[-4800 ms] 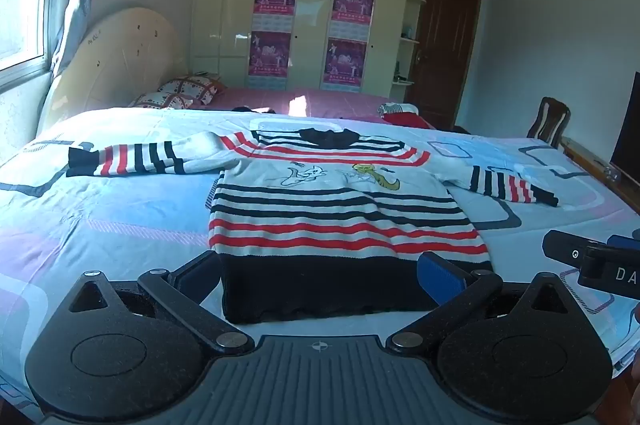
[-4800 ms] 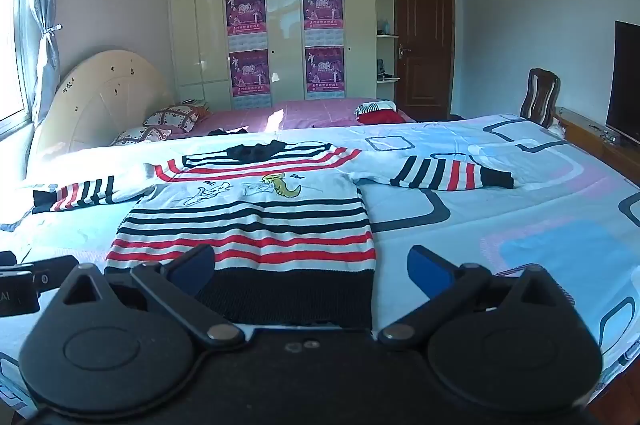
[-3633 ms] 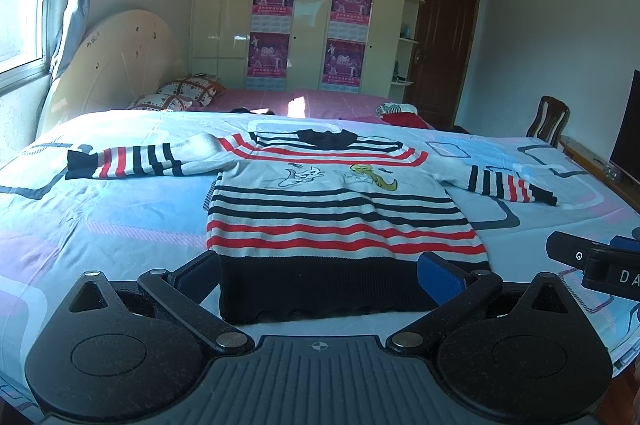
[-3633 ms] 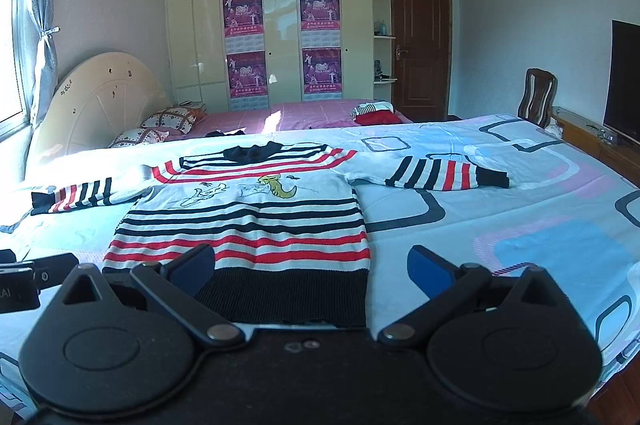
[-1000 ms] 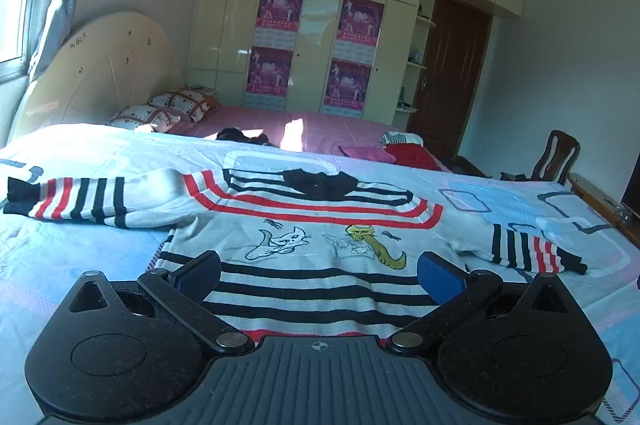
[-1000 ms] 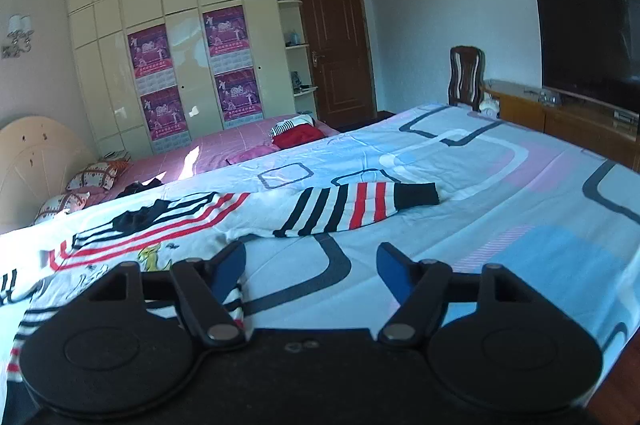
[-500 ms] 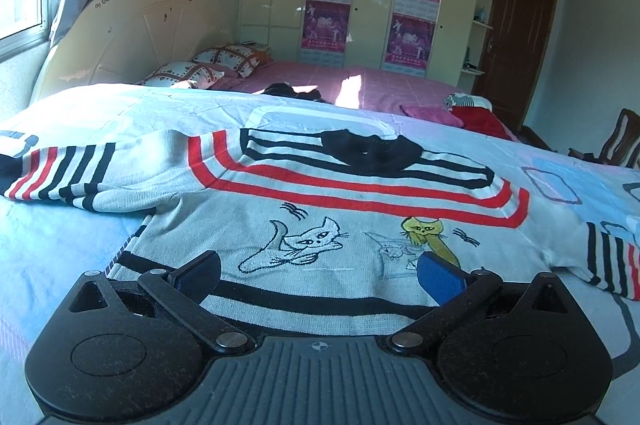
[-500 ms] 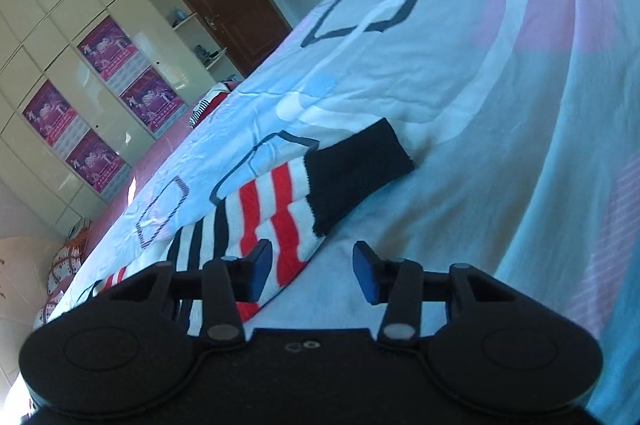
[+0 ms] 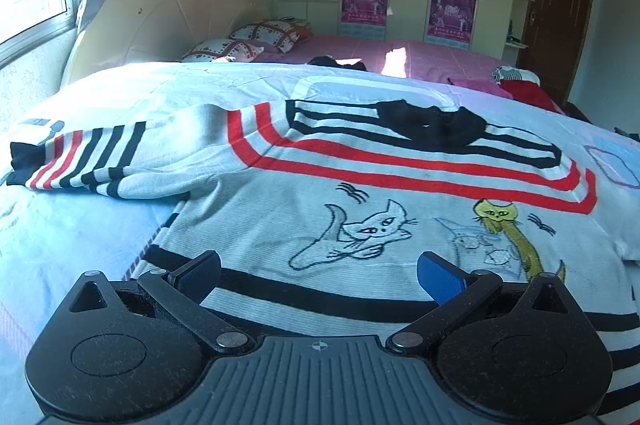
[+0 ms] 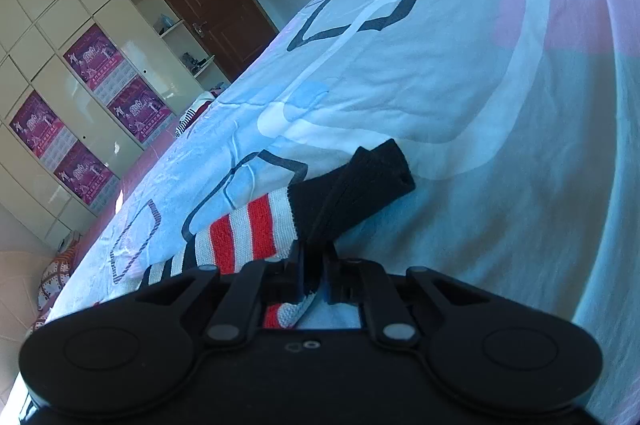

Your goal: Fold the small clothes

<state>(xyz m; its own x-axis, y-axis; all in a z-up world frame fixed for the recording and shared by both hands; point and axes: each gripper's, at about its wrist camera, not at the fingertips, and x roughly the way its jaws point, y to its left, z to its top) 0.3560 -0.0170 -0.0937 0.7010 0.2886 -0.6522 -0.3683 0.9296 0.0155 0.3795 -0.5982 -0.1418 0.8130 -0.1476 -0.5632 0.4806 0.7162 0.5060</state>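
A: Right gripper [image 10: 314,267] fingers pinching sleeve cuff [image 10: 352,185]; left gripper [image 9: 318,271] fingers open, sweater [image 9: 360,193] beneath on bed [image 9: 60,237].
B: Risk?
A: Thin pinch, cuff could slip mid-fold.

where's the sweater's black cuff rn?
Right wrist view: the black cuff lies on the bedsheet, pinched at its near edge by the shut right gripper.

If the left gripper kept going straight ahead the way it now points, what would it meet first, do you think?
Most likely the striped sweater: the open left gripper hangs over its front, aimed at the white cat drawing. Depth is unclear, but nothing else shows between them.
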